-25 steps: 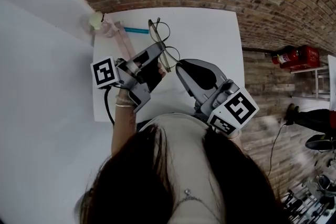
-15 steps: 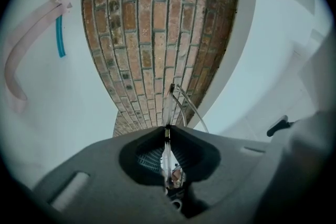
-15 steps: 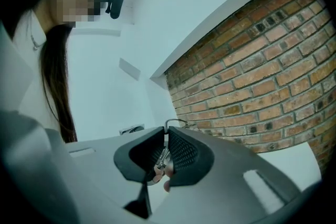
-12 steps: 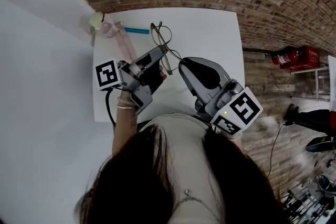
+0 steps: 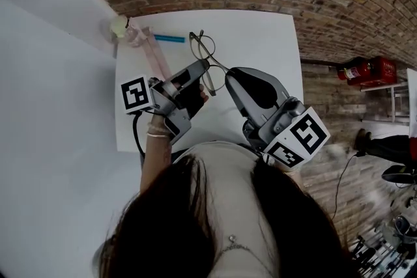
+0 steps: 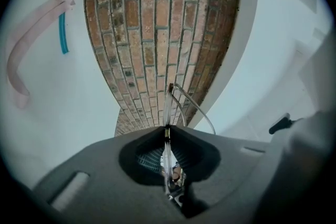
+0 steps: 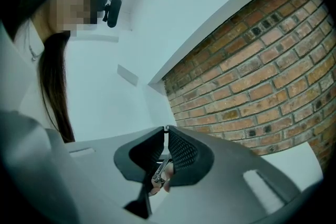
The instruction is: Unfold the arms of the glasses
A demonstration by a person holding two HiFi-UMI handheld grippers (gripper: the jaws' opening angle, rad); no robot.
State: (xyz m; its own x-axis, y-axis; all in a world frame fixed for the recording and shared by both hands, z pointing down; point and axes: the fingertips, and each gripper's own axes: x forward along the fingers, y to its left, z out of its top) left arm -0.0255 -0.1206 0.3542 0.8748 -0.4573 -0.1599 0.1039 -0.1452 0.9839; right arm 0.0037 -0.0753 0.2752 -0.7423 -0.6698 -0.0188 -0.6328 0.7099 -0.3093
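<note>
**Q:** When both grippers are engaged, what does each one grip?

**A:** Left gripper (image 5: 201, 68): jaws clamped on the frame of the glasses (image 5: 202, 46), which sit edge-on between them. Right gripper (image 5: 229, 73): jaws pressed together on one thin arm.

**Q:** Location of the glasses?

**A:** Over the white table (image 5: 260, 36), nearer its far edge, between the two grippers.

Grey left gripper (image 5: 207, 64), black-white marker cube (image 5: 135, 94)
</note>
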